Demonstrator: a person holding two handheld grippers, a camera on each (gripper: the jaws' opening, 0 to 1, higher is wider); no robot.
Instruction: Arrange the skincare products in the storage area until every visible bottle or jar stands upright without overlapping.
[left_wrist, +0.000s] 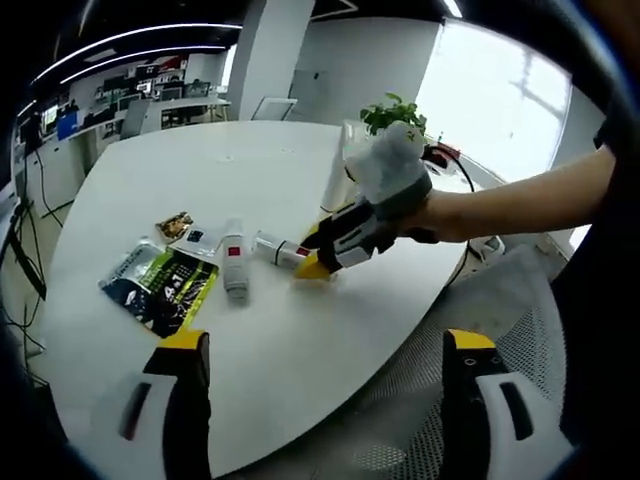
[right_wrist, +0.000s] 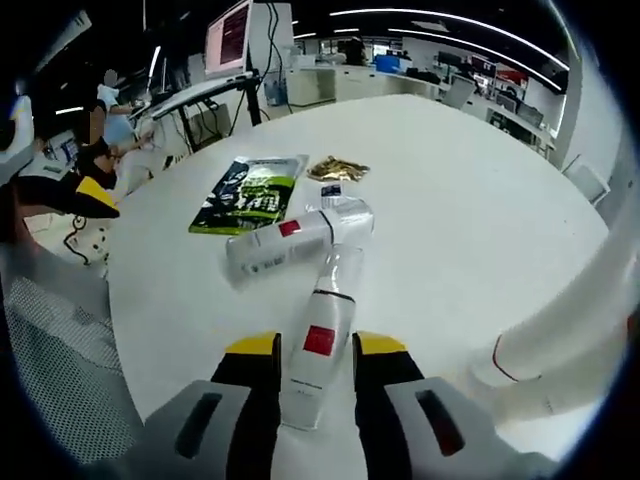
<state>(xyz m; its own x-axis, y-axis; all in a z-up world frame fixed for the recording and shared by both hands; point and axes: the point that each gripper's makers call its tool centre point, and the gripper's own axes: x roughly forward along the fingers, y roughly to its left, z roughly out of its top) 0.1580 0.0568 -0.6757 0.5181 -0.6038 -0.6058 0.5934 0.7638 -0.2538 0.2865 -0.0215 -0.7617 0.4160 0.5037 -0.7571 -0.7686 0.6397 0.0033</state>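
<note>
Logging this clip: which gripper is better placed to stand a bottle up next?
Right. Its jaws already flank the lying bottle on the table. The left gripper hangs open at the table's edge, away from the products.

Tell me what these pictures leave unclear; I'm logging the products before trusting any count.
- Left gripper view: the right tongs cover the near end of the lying bottle, so the grip is hidden.
- Both views: label print on the second bottle and green packet is too small to read.
- Right gripper view: the held bottle's base sits hidden between the tongs.
- Small gold packet: contents unreadable.
</note>
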